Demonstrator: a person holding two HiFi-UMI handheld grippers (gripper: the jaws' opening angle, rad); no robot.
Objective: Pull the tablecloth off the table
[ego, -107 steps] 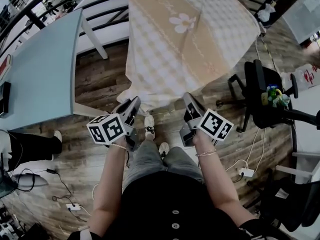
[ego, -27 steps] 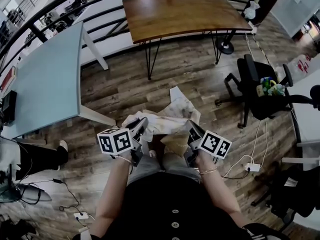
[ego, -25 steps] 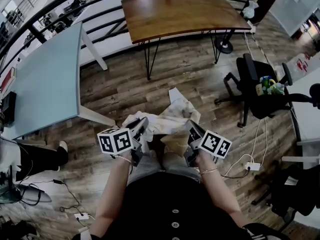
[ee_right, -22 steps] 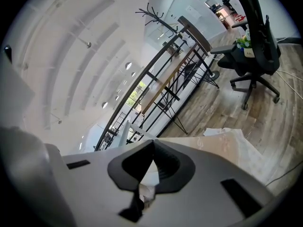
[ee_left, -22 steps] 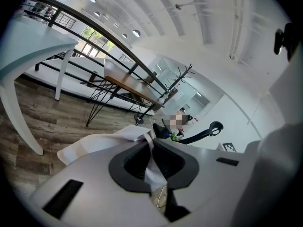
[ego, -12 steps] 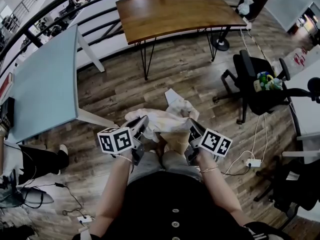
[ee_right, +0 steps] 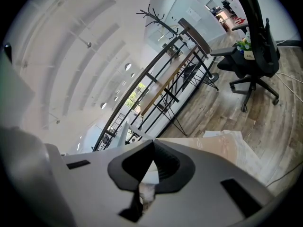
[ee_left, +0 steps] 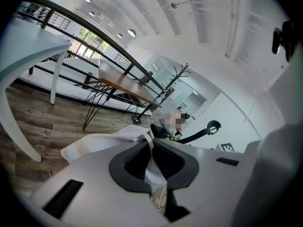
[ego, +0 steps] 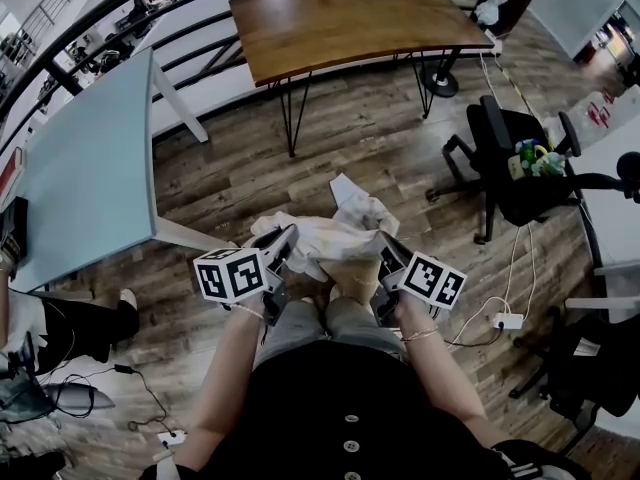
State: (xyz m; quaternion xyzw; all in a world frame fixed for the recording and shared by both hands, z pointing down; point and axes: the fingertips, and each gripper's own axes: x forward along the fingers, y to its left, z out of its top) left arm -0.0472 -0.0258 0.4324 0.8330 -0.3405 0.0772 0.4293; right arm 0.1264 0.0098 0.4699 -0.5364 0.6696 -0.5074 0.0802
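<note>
Fingers (ee_left: 128, 167) of the left gripper (ee_left: 150, 137) were pressed together on a fold of the tablecloth (ee_left: 104, 143), and the fingers (ee_right: 131, 169) of the right gripper (ee_right: 152, 143) were likewise clamped on another fold of it. In the head view the pale, beige-patterned tablecloth hung crumpled in a loose bundle between the two sets of fingers, with one corner trailing just beyond them toward the floor (ego: 380, 138); whether that corner touched the boards could not be told. Well beyond the fingers stood the wooden worktop (ego: 350, 18), its brown top showing on thin black hairpin legs, clear of the cloth. Off to the left of the left fingers ran a long pale blue-grey table (ego: 90, 168) on white legs. To the right of the right fingers sat a black office chair (ego: 520, 163) with a small green and yellow object on its seat, and nearer, a white power strip (ego: 508, 321) lay on the floor with its cable. The floor was dark wood-look planking, and a black railing (ego: 100, 28) curved behind both tables.
</note>
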